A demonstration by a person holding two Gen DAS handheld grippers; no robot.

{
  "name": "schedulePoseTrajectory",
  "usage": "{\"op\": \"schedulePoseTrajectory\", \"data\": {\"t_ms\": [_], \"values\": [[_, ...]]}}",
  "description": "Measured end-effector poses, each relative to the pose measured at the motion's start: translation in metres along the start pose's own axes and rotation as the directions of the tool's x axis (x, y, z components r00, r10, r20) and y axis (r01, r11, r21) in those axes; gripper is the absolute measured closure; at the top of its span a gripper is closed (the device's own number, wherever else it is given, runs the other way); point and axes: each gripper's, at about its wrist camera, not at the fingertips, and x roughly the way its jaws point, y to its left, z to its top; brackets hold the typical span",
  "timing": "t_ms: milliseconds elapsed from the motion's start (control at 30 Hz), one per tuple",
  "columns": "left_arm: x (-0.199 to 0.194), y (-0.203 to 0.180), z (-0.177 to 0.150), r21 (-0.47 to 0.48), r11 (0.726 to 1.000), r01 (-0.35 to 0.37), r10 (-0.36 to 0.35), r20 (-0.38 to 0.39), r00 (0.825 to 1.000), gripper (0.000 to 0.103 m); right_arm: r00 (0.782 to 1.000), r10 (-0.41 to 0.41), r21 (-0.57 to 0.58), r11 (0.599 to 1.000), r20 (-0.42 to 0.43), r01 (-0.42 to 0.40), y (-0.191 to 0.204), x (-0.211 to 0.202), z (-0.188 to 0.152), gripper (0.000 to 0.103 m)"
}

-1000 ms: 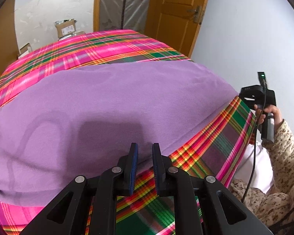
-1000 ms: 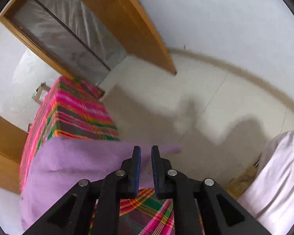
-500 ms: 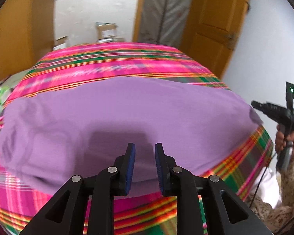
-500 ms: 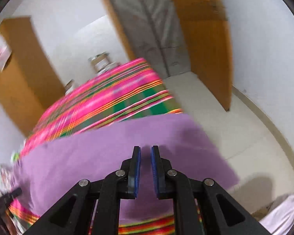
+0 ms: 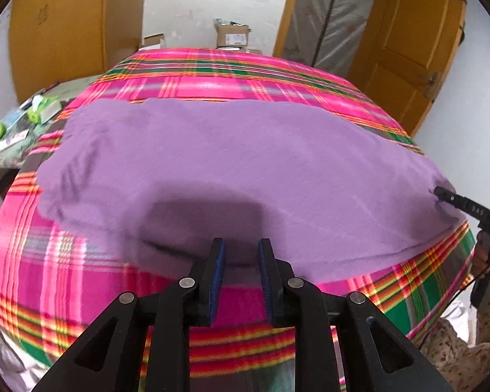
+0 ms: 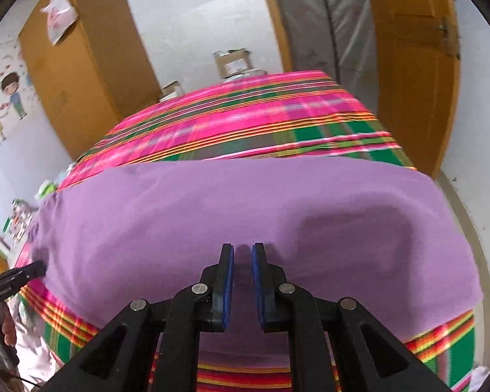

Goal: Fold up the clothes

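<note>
Hovering over the near hem of a purple garment [image 5: 245, 163] spread flat on the plaid bedcover [image 5: 212, 75].
The garment's long axis runs crosswise ahead of both grippers. The left gripper [image 5: 240, 268], jaws slightly apart and empty, sits nearer the left end; the right gripper [image 6: 242, 271], jaws narrowly parted and empty, nearer the right end.

Right black two-finger gripper with blue pads [image 6: 242, 254]: narrow gap, nothing between, above near part of cloth | flat purple fabric garment [image 6: 245, 215]: spread across pink-green plaid tablecloth [image 6: 245, 114] | other black gripper [image 6: 19, 274]: at garment's left edge | brown cardboard box [image 6: 233, 62]: beyond table
</note>
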Motion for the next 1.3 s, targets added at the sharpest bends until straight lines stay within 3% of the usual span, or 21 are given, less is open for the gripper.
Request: {"op": "schedulePoseTrajectory", "data": {"t_ms": [267,367,467,667,833,967,1067,1233,1300], "values": [[-0.009,0.021,-0.003,-0.043,0.998,-0.052,0.052,0.000,0.999,0.082,0.995,0.090,-0.138,0.986,-0.034,-0.094,0.051,0.014,0.001,0.091],[-0.016,0.028,0.005,-0.078,0.997,-0.005,0.008,0.038,0.999,0.081,0.986,0.158,-0.170,0.971,-0.058,-0.166,0.070,0.020,0.001,0.091],[-0.012,0.040,0.011,-0.142,0.990,0.019,-0.015,0.031,0.999,0.069,0.972,0.214,-0.205,0.951,-0.095,-0.229,0.087,0.026,-0.002,0.091],[0.003,0.069,0.019,-0.312,0.945,0.100,-0.101,0.013,0.995,0.069,0.953,0.261,-0.281,0.913,-0.156,-0.296,0.115,0.032,-0.011,0.090],[0.004,0.081,0.023,-0.398,0.909,0.125,-0.127,0.021,0.992,0.069,0.917,0.349,-0.360,0.844,-0.194,-0.397,0.144,0.034,-0.016,0.071],[0.005,0.088,0.025,-0.446,0.885,0.130,-0.129,0.034,0.991,0.069,0.892,0.371,-0.438,0.778,-0.259,-0.451,0.170,0.038,-0.027,0.069],[0.006,0.091,0.024,-0.475,0.869,0.141,-0.134,0.048,0.990,0.069,0.900,0.348,-0.509,0.743,-0.262,-0.435,0.185,0.038,-0.036,0.068],[0.002,0.087,0.024,-0.464,0.877,0.125,-0.106,0.067,0.992,0.072,0.912,0.326,-0.562,0.718,-0.249,-0.410,0.192,0.037,-0.043,0.069],[-0.001,0.086,0.023,-0.454,0.885,0.107,-0.082,0.075,0.994,0.087,0.919,0.314,-0.575,0.717,-0.238,-0.394,0.193,0.036,-0.044,0.083]]}}
